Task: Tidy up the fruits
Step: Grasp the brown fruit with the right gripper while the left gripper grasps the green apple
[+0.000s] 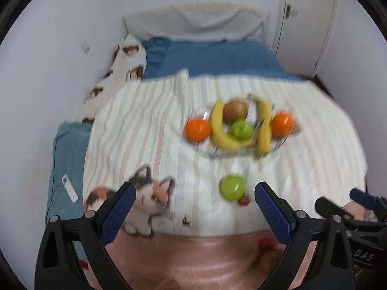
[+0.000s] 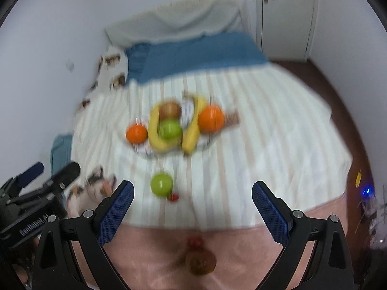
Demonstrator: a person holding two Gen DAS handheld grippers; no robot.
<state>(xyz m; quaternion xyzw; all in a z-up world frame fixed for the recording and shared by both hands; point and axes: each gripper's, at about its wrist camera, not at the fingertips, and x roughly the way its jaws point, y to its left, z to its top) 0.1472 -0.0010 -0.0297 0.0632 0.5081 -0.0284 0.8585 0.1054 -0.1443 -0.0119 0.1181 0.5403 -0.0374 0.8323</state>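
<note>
Both jaws wide apart on left gripper [image 1: 193,200] and right gripper [image 2: 193,199], "DAS" readable on one, loose green apple [image 2: 161,184] just ahead, perhaps glass fruit bowl [image 1: 205,151] beyond.

Both grippers [image 1: 196,198] [image 2: 192,198] wide apart, empty

Motion blur smears the clear wire-and-glass fruit bowl [image 1: 208,153] so its rim blurs out. The small red fruit [image 1: 244,200] beside the loose green apple [image 1: 232,187] is too blurred to name.

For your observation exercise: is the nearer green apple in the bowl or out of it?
Out. The nearer green apple lies on the striped blanket, apart from the bowl.
</note>
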